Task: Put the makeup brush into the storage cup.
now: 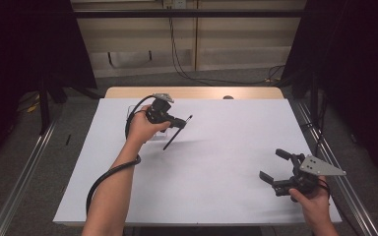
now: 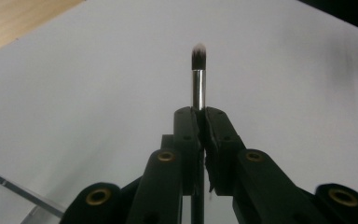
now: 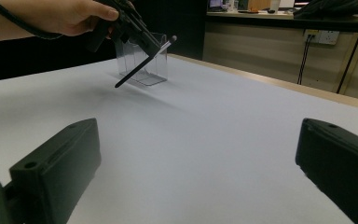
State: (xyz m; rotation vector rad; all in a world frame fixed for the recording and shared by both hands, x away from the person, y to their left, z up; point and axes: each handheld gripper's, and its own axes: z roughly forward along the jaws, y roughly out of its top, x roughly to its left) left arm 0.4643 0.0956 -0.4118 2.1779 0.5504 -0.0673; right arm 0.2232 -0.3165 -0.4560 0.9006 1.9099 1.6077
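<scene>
A slim black makeup brush (image 1: 170, 141) with a silver ferrule and dark bristles (image 2: 198, 52) is clamped in my left gripper (image 1: 181, 123), which hangs above the back left of the white table. The jaws are shut on the handle just below the ferrule (image 2: 198, 88), and the handle slants down toward the sheet. Right behind the brush (image 3: 142, 63) stands a clear plastic holder (image 3: 157, 70), partly hidden by the hand in the high view. My right gripper (image 1: 270, 163) is low at the near right, open wide with nothing between its fingers (image 3: 56, 172).
A white sheet (image 1: 216, 162) covers the table, with a wooden strip (image 1: 192, 92) bare along the far edge. Metal rails (image 1: 24, 167) run along both sides. The clear holder's rim (image 2: 14, 189) lies close to my left gripper.
</scene>
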